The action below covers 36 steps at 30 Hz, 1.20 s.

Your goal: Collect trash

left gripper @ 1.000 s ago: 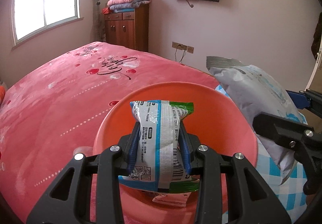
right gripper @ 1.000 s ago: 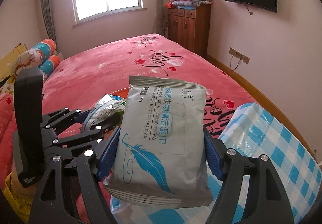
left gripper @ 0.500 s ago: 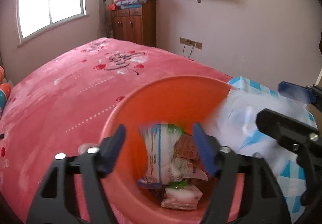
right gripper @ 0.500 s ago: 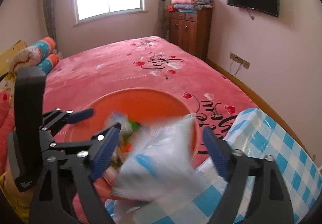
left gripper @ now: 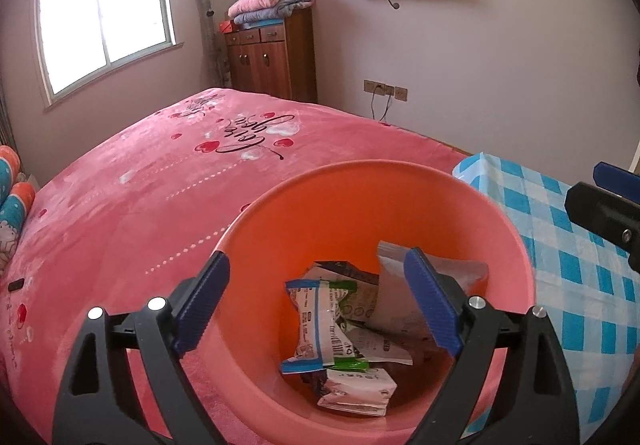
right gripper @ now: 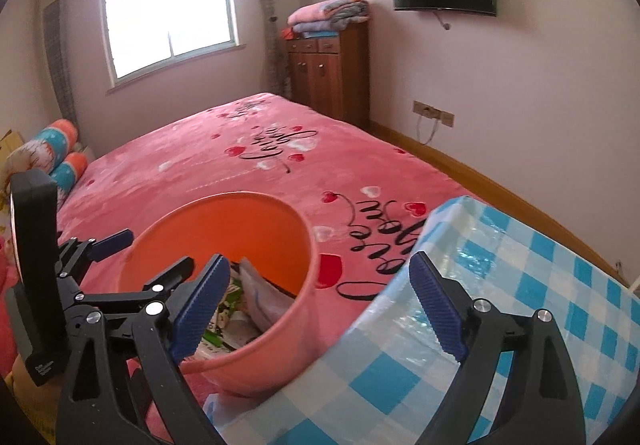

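An orange bin (left gripper: 280, 221) stands against the pink bed. Inside lie a blue-and-white snack wrapper (left gripper: 314, 325), a grey wet-wipes pack (left gripper: 396, 305) leaning on the right wall, and several other wrappers. My left gripper (left gripper: 320, 305) is open and empty above the bin's mouth. In the right wrist view the bin (right gripper: 288, 329) is at lower left with the wipes pack (right gripper: 260, 293) showing inside. My right gripper (right gripper: 316, 309) is open and empty above the bin's right rim; the left gripper (right gripper: 104, 257) shows at the left.
A blue-and-white checked cloth (right gripper: 500, 305) covers a surface right of the bin, also in the left wrist view (left gripper: 568, 245). The pink bedspread (left gripper: 160, 181) stretches behind. A wooden cabinet (left gripper: 272, 53) with folded blankets stands at the far wall.
Both grippers opened. The snack wrapper fell from the left gripper and the wipes pack from the right gripper; both now lie in the bin.
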### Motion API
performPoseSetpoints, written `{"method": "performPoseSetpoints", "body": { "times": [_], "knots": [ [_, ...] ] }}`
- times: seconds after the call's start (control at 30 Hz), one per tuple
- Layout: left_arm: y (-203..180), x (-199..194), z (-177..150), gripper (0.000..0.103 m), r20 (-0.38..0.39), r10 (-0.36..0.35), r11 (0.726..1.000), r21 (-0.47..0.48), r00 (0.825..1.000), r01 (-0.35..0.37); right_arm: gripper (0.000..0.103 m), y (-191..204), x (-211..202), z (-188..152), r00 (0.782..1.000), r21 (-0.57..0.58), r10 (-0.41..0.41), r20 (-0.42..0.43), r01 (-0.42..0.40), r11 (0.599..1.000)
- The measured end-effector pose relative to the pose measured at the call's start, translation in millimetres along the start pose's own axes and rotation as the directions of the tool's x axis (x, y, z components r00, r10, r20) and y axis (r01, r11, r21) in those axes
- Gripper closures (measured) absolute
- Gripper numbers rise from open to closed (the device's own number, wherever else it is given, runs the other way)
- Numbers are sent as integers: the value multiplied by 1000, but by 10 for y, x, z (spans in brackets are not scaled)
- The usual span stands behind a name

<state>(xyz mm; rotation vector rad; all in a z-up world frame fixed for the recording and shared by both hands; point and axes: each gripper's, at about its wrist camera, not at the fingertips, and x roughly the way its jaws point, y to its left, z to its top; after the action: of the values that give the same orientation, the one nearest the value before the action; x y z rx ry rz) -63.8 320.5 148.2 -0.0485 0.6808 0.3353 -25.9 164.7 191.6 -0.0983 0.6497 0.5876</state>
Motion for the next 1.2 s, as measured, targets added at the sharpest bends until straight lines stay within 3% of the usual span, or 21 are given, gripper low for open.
{"method": "performPoseSetpoints", "body": {
  "times": [0.6,1.2],
  "knots": [
    [-537,-347,39,8,54,-76,996,44,996,73,12,-524,-484,-331,993,123,-116,36,111,986],
    [-1249,-649,-210,4,78,-214,972,121,974,203,9,-983,-992,-910,951,202,-306,45,291,935]
  ]
}}
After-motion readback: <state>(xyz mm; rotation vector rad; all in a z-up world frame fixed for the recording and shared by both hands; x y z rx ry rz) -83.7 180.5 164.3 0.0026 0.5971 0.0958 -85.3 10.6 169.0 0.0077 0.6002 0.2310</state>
